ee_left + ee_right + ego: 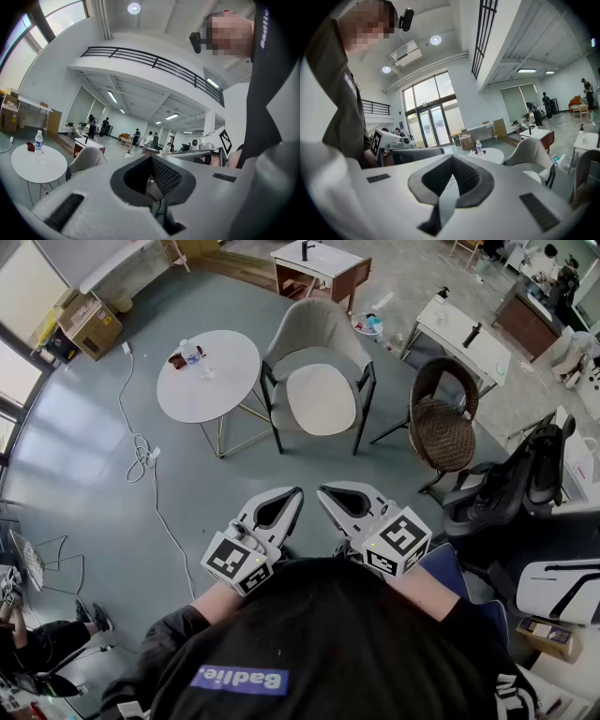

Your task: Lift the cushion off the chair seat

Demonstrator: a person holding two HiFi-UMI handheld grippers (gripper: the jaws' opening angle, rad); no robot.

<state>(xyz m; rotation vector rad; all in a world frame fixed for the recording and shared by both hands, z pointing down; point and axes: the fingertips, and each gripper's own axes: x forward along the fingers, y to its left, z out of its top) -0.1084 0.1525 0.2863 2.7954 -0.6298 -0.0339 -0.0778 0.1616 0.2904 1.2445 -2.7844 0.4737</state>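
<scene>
A pale oval cushion [320,398] lies flat on the seat of a grey armchair [317,330] across the floor from me. The right gripper view catches an edge of that cushion [536,176] below the chair's back [529,149]. In the left gripper view only the armchair [87,159] shows. My left gripper [296,491] and right gripper [322,490] are held side by side near my chest, well short of the chair. Each has its tips together and nothing between them, as the left gripper [152,157] and right gripper [452,156] show close up.
A round white table [220,390] with a water bottle [190,352] stands left of the armchair. A wicker chair [441,430] and a black office chair [506,488] stand to the right. A white cable [141,454] trails over the floor at left. Desks [319,261] line the back.
</scene>
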